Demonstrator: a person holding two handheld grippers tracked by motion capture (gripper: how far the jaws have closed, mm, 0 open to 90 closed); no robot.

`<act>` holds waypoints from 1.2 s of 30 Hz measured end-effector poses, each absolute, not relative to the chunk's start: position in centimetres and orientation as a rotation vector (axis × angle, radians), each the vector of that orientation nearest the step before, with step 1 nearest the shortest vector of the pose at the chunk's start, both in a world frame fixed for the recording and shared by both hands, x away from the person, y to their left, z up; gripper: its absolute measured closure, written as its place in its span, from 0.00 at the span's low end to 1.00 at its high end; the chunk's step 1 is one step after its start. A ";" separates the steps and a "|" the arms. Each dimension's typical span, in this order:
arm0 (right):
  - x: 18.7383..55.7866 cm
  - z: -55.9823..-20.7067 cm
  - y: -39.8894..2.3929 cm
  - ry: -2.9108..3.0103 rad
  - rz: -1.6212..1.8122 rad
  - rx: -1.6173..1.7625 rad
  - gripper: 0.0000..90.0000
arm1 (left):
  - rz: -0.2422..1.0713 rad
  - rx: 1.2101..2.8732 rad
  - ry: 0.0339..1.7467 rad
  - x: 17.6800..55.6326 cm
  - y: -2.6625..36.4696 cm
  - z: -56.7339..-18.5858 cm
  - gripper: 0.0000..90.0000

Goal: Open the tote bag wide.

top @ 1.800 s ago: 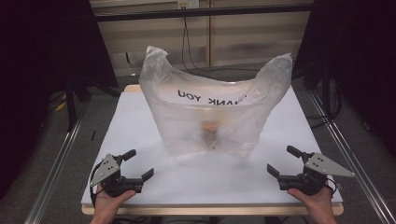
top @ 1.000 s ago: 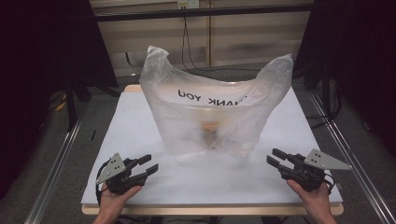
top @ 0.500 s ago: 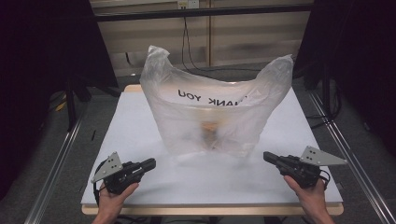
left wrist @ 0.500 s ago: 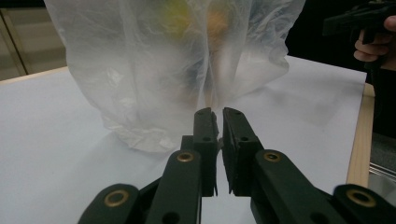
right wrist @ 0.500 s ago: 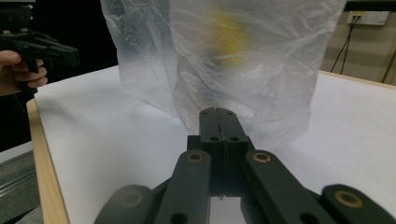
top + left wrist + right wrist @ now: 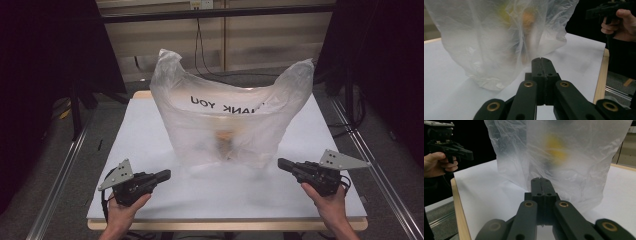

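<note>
Right now a thin, translucent plastic bag [image 6: 232,122] stands upright in the middle of the white table [image 6: 150,145], its two handle loops rising at the far left and far right, with "THANK YOU" printed on the inside of its far wall. Something orange and yellow sits inside, low down (too blurred through the film to name).

Both tongs are clenched on nothing. The left gripper [image 6: 161,176] waits at the near left of the table, pointing toward the bag's foot; its own view shows the jaws pressed flat together, just short of the crumpled bottom edge [image 6: 489,82]. The right gripper [image 6: 284,164] mirrors it at the near right, jaws likewise closed, and close to the bag but apart from it.

The bag will probably handle as light, limp and slippery: the film would crumple, slide between pads and could tear if pulled hard. The contents weigh the bottom, so lifting by a wall would likely tip them. The two handle loops look like the best holds, one per gripper, after the jaws open.
</note>
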State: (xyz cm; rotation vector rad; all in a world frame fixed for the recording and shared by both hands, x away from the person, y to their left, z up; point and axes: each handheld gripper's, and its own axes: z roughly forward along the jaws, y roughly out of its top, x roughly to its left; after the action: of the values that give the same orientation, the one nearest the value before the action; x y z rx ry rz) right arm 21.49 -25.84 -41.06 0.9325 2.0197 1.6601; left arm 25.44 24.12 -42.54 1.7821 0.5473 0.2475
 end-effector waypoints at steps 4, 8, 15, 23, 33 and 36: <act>21.7 -40.3 -25.6 2.024 1.659 0.925 1.00 | 0.218 1.782 0.518 25.7 23.7 -41.9 1.00; 21.8 -39.3 -25.2 2.026 1.677 0.904 1.00 | 0.243 1.771 0.526 25.6 23.1 -40.9 1.00; 22.0 -37.5 -24.5 2.020 1.719 0.853 1.00 | 0.215 1.759 0.472 26.1 22.2 -39.3 1.00; 22.3 -35.6 -24.2 2.001 1.742 0.823 1.00 | 0.216 1.719 0.484 26.9 21.9 -37.9 1.00; 23.2 -31.9 -23.0 1.971 1.786 0.758 1.00 | 0.250 1.696 0.430 27.9 20.9 -35.2 1.00; 23.5 -31.1 -22.6 1.972 1.788 0.728 1.00 | 0.247 1.682 0.424 28.3 20.6 -34.8 1.00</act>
State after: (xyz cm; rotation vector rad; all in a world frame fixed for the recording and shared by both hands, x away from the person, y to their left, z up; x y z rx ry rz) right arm 23.52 -22.62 -31.09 0.7284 1.9722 1.7882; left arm 28.32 20.64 -34.84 1.6815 0.4242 0.2474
